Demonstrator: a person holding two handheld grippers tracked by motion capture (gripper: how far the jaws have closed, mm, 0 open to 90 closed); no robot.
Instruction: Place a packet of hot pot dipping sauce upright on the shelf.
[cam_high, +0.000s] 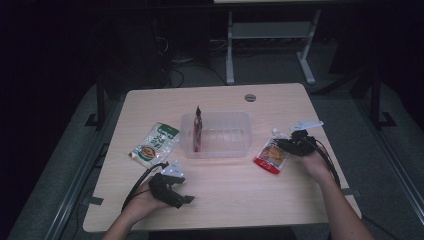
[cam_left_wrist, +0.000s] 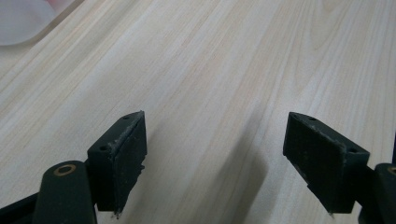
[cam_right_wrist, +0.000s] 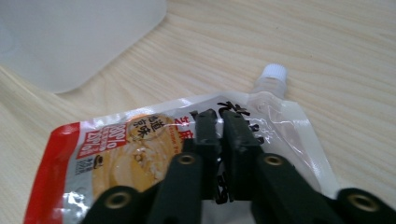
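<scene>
Right tongs (cam_right_wrist: 221, 122) pinch glossy foil spout pouch (cam_right_wrist: 140, 154).

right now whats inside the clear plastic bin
One red pouch stands upright at the left end of the clear plastic bin; the rest looks empty. Its label can't be read.

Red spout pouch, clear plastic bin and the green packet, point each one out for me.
red spout pouch (cam_right_wrist: 116, 154), right gripper view, printed front.
clear plastic bin (cam_high: 227, 150), high view, near wall.
green packet (cam_high: 154, 142), high view, middle of its face.
</scene>
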